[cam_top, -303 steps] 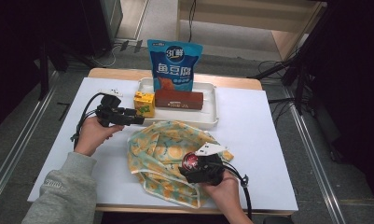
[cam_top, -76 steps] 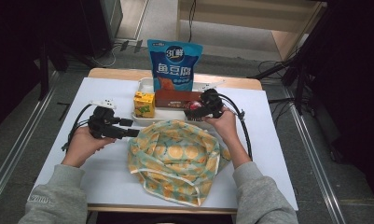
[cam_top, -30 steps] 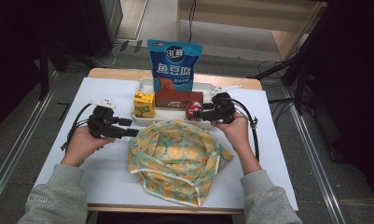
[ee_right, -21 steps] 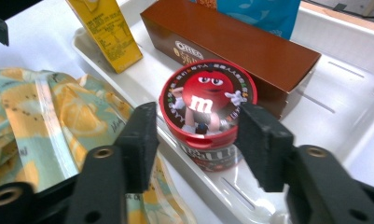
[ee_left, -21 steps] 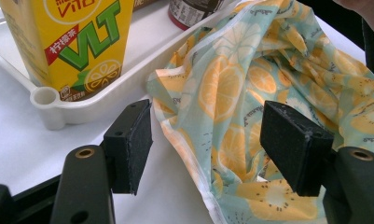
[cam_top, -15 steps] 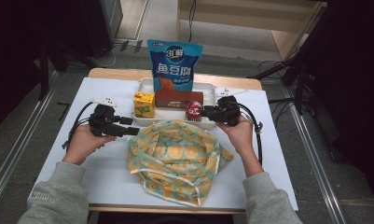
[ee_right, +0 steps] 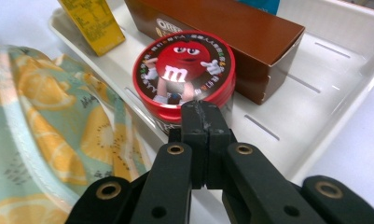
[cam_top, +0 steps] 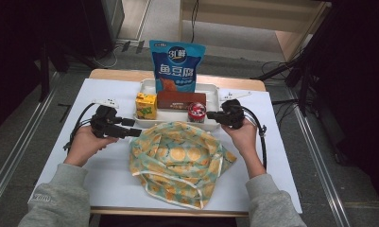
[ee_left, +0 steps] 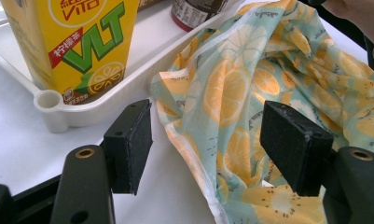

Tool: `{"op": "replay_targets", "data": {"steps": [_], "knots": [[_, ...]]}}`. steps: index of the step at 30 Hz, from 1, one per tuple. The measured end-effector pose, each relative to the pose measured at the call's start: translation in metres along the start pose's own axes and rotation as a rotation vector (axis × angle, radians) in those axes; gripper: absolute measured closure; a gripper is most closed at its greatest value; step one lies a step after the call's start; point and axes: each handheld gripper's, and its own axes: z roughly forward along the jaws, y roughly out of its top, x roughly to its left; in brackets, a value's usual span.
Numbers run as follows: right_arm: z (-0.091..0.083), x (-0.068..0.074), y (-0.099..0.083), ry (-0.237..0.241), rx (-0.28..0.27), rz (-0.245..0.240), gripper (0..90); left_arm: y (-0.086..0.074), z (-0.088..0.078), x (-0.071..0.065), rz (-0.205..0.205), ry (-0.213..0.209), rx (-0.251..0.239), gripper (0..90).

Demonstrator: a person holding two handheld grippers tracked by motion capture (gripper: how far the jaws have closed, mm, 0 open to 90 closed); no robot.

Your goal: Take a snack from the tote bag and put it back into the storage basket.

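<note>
Overhead, the red-lidded candy tin [cam_top: 196, 112] stands in the white tray's [cam_top: 214, 92] front right part, just beside the right tongs [cam_top: 210, 115]. Alongside, the left tongs [ee_left: 205, 147] gape wide and empty over the lemon-print bag [ee_left: 250, 88]. Closer, the right tongs [ee_right: 203, 116] have just clamped together holding nothing, tips at the tin's [ee_right: 183, 70] rim; its lid shows a red cartoon candy character.

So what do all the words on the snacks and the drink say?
"VLT" and "VITO", partly cut off: yellow drink carton.
"m": red lid of the candy tub; its ring of small print is too small to read.
"鱼豆腐": blue snack bag.
Brown box: lettering too cut off to read.
</note>
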Motion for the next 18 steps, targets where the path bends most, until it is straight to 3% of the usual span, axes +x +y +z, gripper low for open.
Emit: {"op": "replay_targets", "data": {"steps": [18], "knots": [[0.0073, 0.0042, -0.0022, -0.002, 0.043, -0.027, 90.0, 0.0002, 0.0004, 0.0002, 0.001, 0.0, 0.001, 34.7]]}}
